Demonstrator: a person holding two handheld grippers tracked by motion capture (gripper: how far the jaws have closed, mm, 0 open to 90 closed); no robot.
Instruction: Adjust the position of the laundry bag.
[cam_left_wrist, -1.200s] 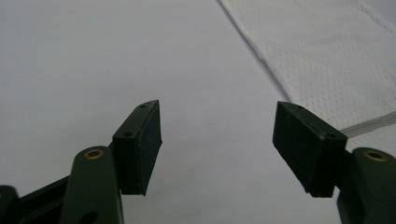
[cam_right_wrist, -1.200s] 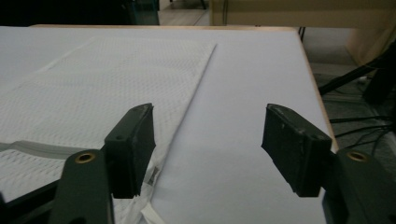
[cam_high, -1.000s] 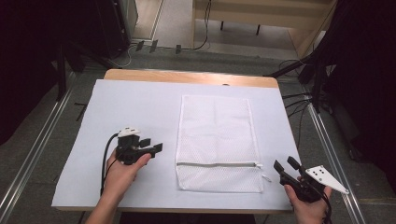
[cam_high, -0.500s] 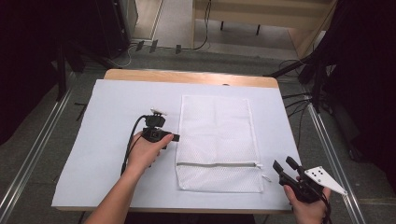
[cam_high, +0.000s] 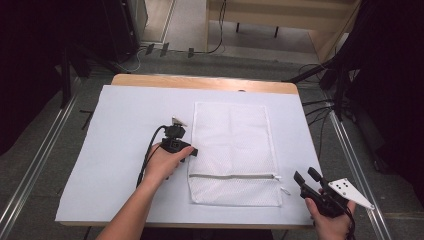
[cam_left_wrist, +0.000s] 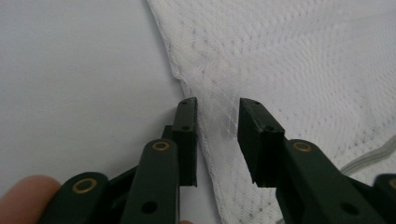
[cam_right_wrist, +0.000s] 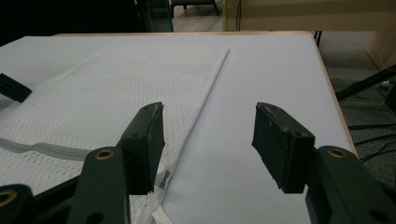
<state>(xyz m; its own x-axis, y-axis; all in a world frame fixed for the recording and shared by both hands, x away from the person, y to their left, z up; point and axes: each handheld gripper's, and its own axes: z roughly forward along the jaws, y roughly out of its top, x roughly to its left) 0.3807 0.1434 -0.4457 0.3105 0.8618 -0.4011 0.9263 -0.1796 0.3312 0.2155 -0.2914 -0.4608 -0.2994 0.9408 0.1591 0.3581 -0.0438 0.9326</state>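
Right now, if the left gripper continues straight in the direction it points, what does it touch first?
Probably the white mesh bag. The left gripper has its open jaws already straddling the bag's left edge, with mesh between them, so moving ahead meets more of the bag. How high the jaws sit above the cloth is unclear.

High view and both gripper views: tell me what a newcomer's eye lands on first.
The white mesh bag lies flat at the middle of the white-covered table, its zipper running across near the person's end. The left gripper has its jaws astride the bag's left edge, not yet shut. The right gripper waits open by the bag's near right corner.
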